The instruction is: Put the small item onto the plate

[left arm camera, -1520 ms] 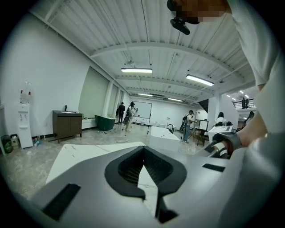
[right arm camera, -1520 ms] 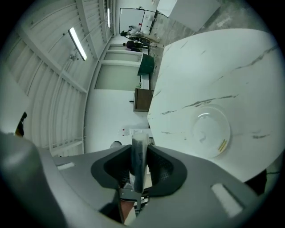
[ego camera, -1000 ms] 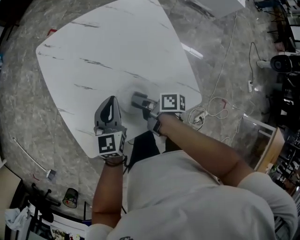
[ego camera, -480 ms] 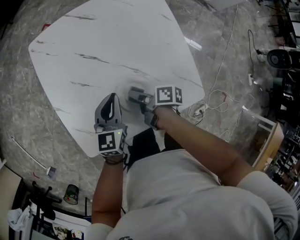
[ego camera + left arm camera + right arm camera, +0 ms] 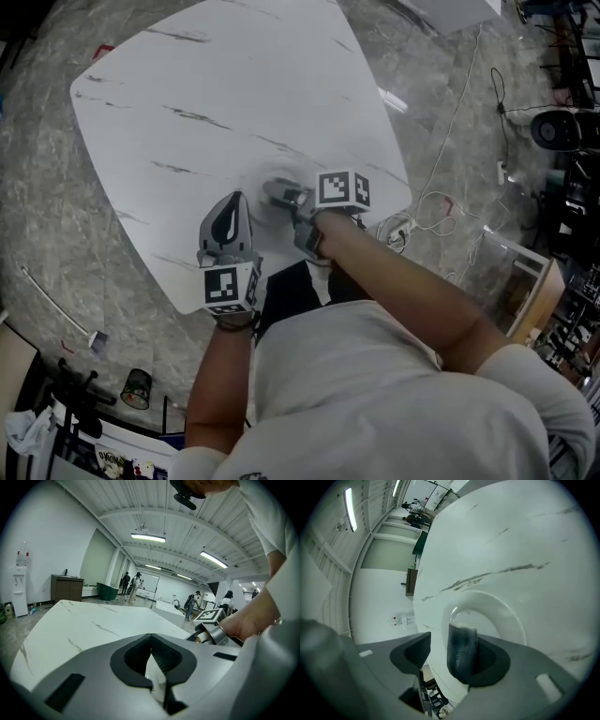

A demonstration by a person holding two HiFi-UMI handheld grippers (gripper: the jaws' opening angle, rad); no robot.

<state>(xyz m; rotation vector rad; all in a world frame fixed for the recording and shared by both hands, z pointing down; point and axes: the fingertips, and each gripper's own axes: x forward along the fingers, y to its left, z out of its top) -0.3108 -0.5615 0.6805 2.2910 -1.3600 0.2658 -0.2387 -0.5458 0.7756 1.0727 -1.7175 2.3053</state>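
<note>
The right gripper (image 5: 440, 651) is opening its fingers. The dark item (image 5: 461, 651) stands between them over the plate (image 5: 508, 611), so placement looks nearly done. The left gripper (image 5: 152, 656) has narrow, empty fingers nearby.

We hold our left tongs (image 5: 232, 204) pointing away from us, grey jaws closed tip to tip with nothing between them, our bare left forearm (image 5: 217, 384) straight behind. Our right forearm (image 5: 412, 305) reaches forward and inward, and our right hand (image 5: 322, 236) grips the right tongs (image 5: 281, 196) just beside the left pair. Their jaws are opening. A small dark block (image 5: 461, 654) stands between them, against one pad and clear of the other.
</note>
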